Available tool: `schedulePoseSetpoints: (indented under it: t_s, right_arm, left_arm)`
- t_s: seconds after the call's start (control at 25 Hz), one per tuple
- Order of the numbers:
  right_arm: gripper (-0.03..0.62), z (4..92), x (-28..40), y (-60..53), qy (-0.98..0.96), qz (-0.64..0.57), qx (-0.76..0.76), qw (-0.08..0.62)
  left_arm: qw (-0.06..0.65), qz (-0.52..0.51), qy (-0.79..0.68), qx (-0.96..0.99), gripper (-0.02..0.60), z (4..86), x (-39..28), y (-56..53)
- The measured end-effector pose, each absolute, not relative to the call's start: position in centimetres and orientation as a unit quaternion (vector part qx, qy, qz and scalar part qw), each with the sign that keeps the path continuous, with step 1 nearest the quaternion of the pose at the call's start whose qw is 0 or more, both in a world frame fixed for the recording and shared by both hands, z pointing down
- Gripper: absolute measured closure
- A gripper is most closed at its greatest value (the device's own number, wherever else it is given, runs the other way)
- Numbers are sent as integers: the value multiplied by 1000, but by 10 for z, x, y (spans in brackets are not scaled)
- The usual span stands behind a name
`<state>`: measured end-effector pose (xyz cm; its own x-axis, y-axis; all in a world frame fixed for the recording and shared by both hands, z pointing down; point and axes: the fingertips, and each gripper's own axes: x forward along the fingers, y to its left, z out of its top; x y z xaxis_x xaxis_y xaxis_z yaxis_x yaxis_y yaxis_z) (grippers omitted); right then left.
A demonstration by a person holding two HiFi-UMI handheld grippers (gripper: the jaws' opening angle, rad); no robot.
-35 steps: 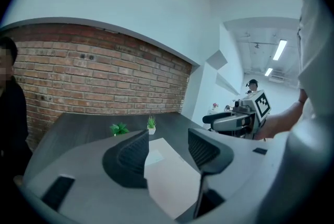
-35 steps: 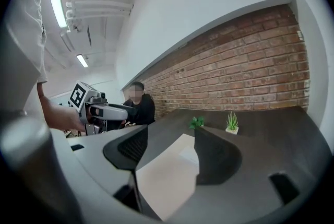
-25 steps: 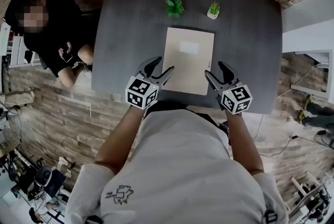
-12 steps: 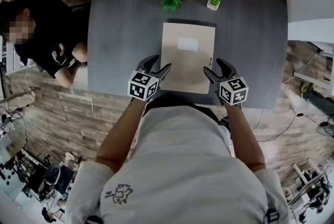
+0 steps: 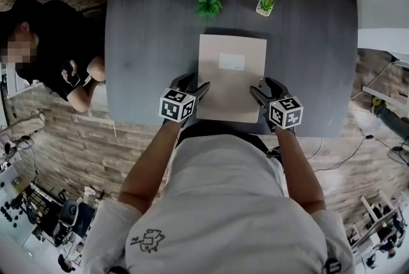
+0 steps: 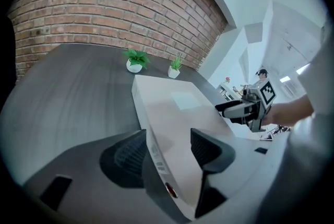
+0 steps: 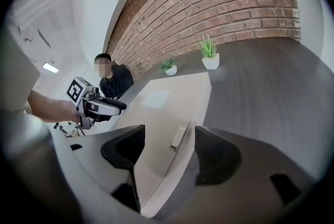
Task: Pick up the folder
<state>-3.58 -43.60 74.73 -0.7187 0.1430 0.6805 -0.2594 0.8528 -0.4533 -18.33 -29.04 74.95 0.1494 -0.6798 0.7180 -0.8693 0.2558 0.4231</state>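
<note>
**Folder straddled at both long edges, not yet pinched**

- Table (image 5: 147, 30): dark top. The folder (image 5: 231, 75) is laid flat on the near half, square in front of the person.
- Its long axis is run straight away from the person, toward two potted plants (image 5: 208, 2) at the far side. Its near short edge is set close to the table's near edge.
- Left gripper (image 5: 195, 84) is placed at the folder's left long edge and right gripper (image 5: 265, 89) at its right long edge, each just ahead of a near corner. Both are pointed forward and down, roughly along the long axis.
- The folder lies between the two, so neither hand is judged nearer; a matched two-sided lift seems to be set up.
- Left gripper view: the jaws are spread wide and have just been opening. The left edge is taken between them, one jaw outboard over the table and the other over the cover. No pad is seen pressing.
- Right gripper view: the same, mirrored. The jaws are spread, the right edge and its small pale tab (image 7: 179, 138) are between them, and no squeeze is seen.
- Judgement: the pads are set either side of each edge, not above and below it. The outer jaws would likely have to be worked under the folder, or the wrists rolled, before closing.
</note>
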Motion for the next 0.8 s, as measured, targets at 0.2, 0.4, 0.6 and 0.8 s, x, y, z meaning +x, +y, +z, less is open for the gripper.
schedulePoseSetpoints:
  t_s: [0.2,0.4,0.6,0.8]
  right_arm:
    - [293,761,-40,-440,-877,290,39,381]
    - [301,770,-40,-437,-867,307,37,390]
    - [306,773,-41,-436,-867,311,34,388]
    - [310,773,-41,-436,-867,314,35,385]
  left_arm:
    - [486,100,-632,595,302,766,-188,-292]
    - [507,79,-621,592,302,773,-186,-292]
    - [524,60,-609,592,305,776,-185,-292]
    - [534,42,-597,597,343,776,-180,-294]
